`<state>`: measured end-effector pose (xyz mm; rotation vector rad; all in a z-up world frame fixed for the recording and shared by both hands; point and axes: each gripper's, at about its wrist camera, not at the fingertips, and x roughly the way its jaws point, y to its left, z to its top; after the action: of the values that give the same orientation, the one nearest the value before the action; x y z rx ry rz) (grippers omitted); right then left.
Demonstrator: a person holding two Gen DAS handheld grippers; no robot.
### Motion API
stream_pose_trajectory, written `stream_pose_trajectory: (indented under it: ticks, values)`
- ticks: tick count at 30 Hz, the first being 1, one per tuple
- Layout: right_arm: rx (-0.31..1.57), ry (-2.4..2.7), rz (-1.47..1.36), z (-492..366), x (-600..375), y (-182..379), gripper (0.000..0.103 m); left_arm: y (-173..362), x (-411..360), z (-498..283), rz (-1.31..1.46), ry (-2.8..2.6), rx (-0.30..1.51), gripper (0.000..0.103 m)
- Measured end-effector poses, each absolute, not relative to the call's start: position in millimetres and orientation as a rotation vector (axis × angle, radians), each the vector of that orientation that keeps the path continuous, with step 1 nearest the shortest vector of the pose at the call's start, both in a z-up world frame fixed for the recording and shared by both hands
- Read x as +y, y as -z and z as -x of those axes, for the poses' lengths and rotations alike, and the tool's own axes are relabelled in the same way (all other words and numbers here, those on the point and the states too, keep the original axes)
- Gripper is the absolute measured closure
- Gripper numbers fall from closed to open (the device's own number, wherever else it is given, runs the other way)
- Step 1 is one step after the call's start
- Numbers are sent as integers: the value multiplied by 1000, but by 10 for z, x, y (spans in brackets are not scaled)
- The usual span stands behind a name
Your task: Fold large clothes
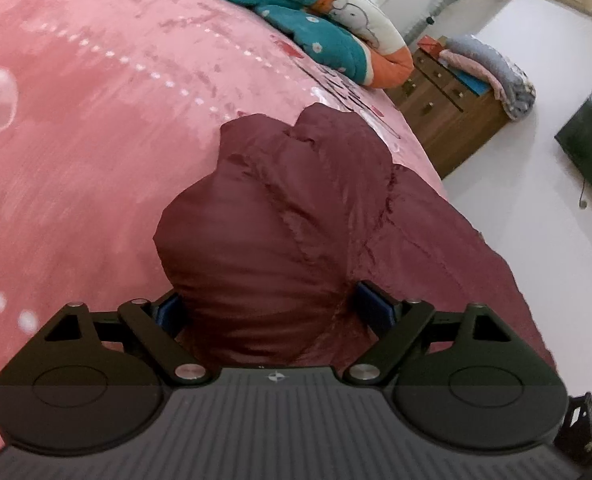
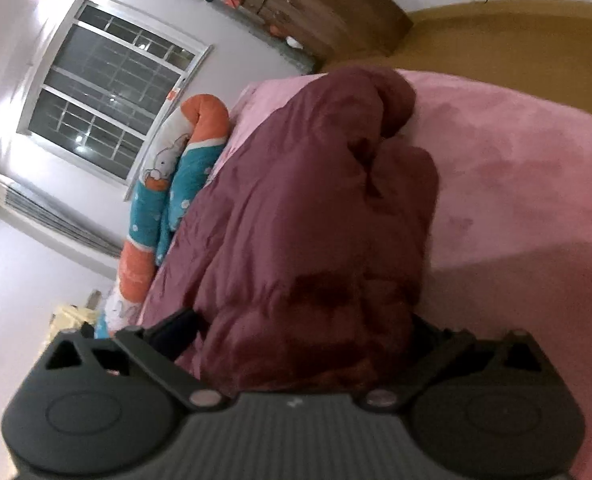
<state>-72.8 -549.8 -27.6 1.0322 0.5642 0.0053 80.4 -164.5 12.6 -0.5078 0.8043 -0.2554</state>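
Both tools (image 1: 270,312) (image 2: 296,332) grip the maroon puffy jacket (image 1: 296,220) on pink bedding (image 1: 96,120) beside a folded quilt (image 1: 315,28).

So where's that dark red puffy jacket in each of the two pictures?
Left wrist view: the dark red jacket fills the lower middle, bunched between the left gripper's fingers, on the pink bedspread.
Right wrist view: it runs up the centre from the right gripper.
Shared landmark: the teal-and-orange quilt beyond the jacket.
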Motion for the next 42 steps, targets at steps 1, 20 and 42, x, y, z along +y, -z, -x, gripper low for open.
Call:
stream_pose_trajectory:
  ticks: [1,20,42]
  values:
    - [573,5,-1027,714,-5474,272,36,-148,-1684,-832,483,257,800,4]
    - [432,333,-781,1164,-5614,6,75,-296,-2950,-1151,172,494,736,29]
    - [313,464,-727,1821,-5020,-355,10,-482,-2495,-560,43,372,664,6]
